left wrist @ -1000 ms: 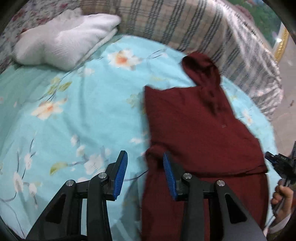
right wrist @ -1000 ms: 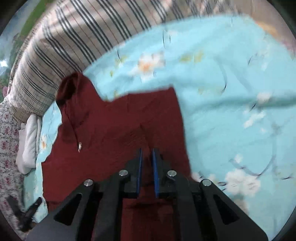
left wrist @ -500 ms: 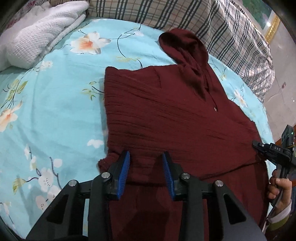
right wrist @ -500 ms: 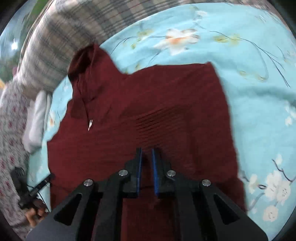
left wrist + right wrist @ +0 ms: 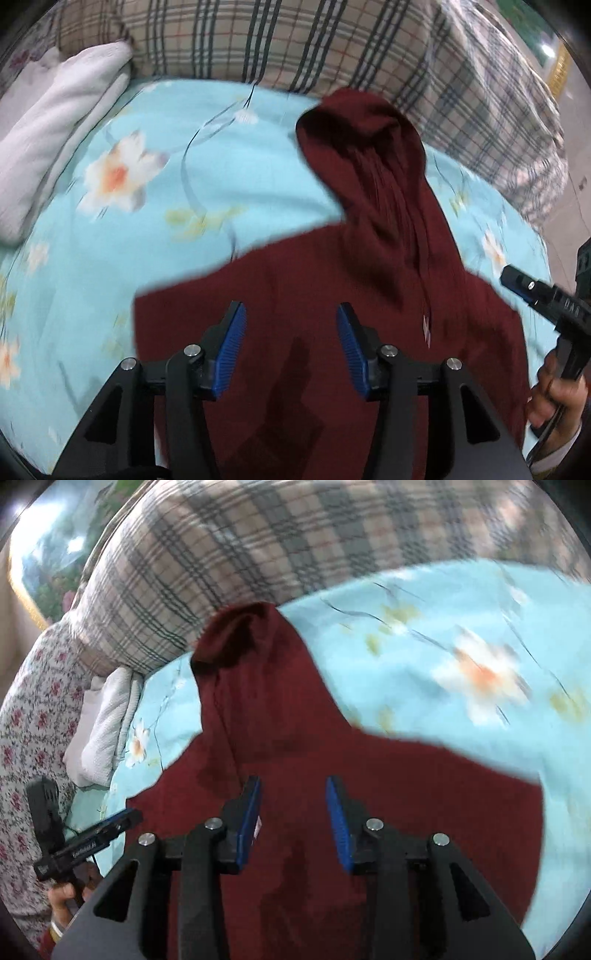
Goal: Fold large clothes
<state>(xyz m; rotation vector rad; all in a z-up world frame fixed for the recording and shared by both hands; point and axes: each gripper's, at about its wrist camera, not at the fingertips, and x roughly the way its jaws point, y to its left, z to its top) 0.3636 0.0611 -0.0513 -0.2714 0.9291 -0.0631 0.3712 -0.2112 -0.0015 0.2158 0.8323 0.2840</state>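
Note:
A dark red hooded sweater point(image 5: 314, 295) lies flat on the light blue flowered bedspread point(image 5: 147, 192), its hood point(image 5: 365, 147) toward the plaid pillows. It also shows in the right wrist view point(image 5: 406, 794). My left gripper point(image 5: 291, 325) is open and empty, hovering over the sweater's body below the hood. My right gripper point(image 5: 293, 797) is open and empty over the sweater near the hood base point(image 5: 258, 686). The right gripper also shows at the right edge of the left wrist view point(image 5: 535, 295); the left gripper shows at the left of the right wrist view point(image 5: 92, 834).
Plaid pillows point(image 5: 295, 48) line the far side of the bed. A folded white blanket point(image 5: 55, 129) lies at the far left; it also shows in the right wrist view point(image 5: 103, 720). A flowered cloth point(image 5: 29, 720) hangs at the left.
Both grippers have moved up the sweater toward the hood. The right gripper, shut before, now stands open. The left gripper's jaws have opened wider.

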